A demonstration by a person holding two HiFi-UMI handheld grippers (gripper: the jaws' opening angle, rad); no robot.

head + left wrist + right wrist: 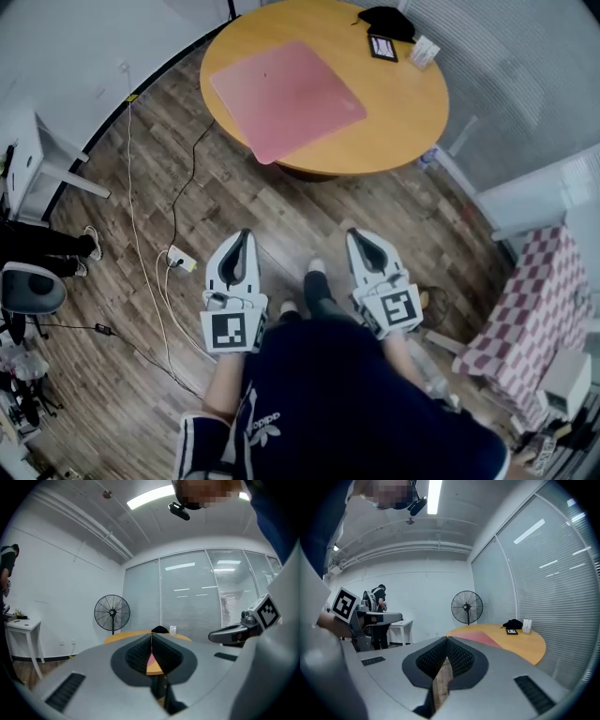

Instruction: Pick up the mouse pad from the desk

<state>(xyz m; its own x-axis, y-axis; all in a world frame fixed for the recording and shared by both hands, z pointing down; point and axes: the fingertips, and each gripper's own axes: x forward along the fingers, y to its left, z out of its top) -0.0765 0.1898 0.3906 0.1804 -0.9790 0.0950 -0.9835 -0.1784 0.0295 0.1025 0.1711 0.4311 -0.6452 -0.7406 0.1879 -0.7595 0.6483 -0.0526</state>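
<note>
Left gripper (243, 234) and right gripper (355, 234), jaws closed and empty, point toward the round desk (403, 112). The pink mouse pad (286, 98) lies straight ahead and well apart, set cornerwise, its near corner overhanging the desk's edge slightly closer to the left gripper.

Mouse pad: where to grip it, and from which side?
Take the pad by its near corner, which seems to overhang the table edge. It lies flat and thin, so no jaw gets under it elsewhere. Come in level from the near side, one jaw above, one below.
</note>
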